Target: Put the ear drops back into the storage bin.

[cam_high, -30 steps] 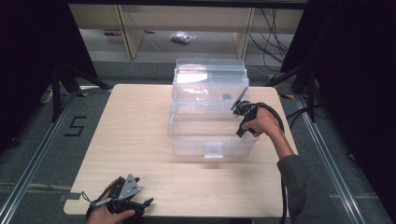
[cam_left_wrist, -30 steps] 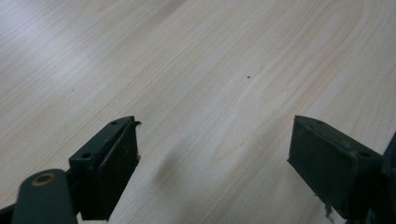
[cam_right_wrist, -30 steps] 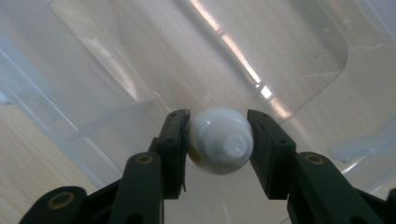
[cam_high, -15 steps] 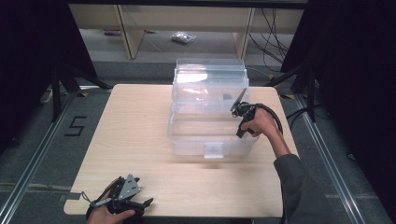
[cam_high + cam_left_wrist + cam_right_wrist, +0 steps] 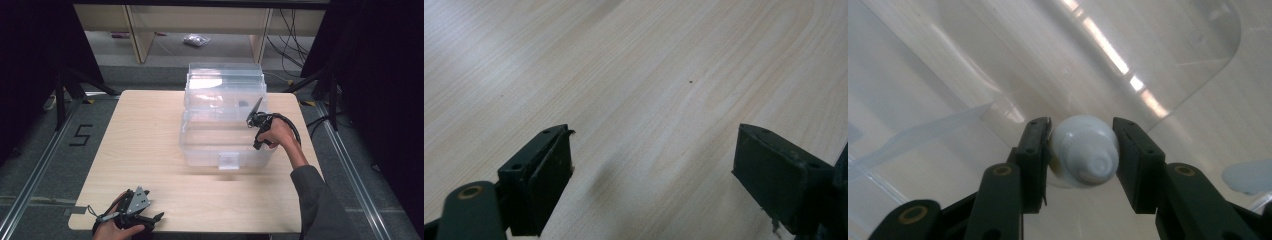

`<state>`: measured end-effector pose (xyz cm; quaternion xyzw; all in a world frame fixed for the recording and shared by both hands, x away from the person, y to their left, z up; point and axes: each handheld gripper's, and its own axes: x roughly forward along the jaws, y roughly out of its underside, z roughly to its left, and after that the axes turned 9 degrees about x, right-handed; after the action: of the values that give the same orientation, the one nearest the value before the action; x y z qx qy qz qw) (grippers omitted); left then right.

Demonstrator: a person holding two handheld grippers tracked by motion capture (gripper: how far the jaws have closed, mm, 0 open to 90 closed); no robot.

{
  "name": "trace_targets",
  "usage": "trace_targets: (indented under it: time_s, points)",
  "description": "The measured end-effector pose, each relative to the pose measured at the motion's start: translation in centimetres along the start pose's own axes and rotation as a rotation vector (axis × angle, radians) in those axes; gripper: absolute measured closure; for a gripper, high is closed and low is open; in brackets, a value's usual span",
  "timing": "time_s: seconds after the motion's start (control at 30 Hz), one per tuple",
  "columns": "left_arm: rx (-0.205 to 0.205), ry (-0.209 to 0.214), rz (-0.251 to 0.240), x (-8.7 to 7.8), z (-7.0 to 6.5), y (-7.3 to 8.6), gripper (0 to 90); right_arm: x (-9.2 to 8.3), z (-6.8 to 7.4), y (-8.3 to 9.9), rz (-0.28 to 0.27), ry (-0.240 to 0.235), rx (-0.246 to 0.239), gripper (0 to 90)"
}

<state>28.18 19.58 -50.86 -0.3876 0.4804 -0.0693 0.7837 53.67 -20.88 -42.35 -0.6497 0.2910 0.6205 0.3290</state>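
At the table's point(image 5: 150, 145) right side, the right gripper point(image 5: 256, 121) reaches over the rim of a clear plastic storage box point(image 5: 225, 125) that stands toward the far edge, its lid raised behind it. In the right gripper view its two black jaws are clamped on a small white rounded object point(image 5: 1083, 157), apparently a cap or tube end seen head-on, with both pads pressed against its sides and the box's transparent wall behind. The left gripper point(image 5: 145, 220) rests at the table's near left corner in the person's hand; in the left gripper view its jaws stand wide apart over bare wood, holding nothing.
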Motion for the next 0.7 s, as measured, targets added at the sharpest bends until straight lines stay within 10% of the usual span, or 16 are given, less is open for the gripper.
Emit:
trace_targets:
  time_s: [0.7]
  points:
    - [0.011, 0.002, 0.0, -0.04, 0.11, -0.01, 15.4, -0.34, 0.61, -0.22, 0.011, -0.01, 0.044, 54.4]
